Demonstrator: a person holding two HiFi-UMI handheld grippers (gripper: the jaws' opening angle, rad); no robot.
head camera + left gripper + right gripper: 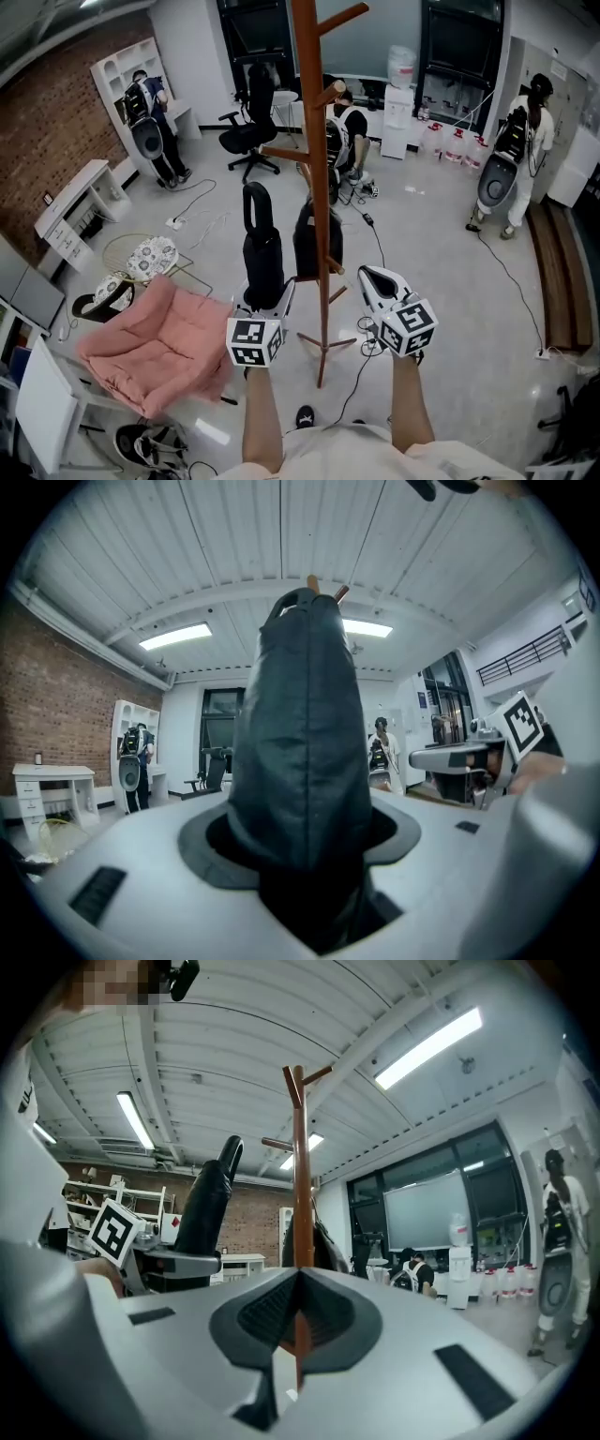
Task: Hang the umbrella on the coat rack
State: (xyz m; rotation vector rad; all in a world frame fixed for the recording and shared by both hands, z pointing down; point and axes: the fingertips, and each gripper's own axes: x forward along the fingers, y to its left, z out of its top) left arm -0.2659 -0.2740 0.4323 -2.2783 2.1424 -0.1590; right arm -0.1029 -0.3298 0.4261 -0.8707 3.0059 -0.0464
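Coat rack (309,112) top cut off by upper edge, umbrella (262,244) lower end hidden behind left gripper (265,298)

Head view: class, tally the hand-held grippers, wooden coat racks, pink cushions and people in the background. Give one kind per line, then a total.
Grippers: 2
Wooden coat rack: 1
Pink cushion: 1
Background people: 3
Total: 7
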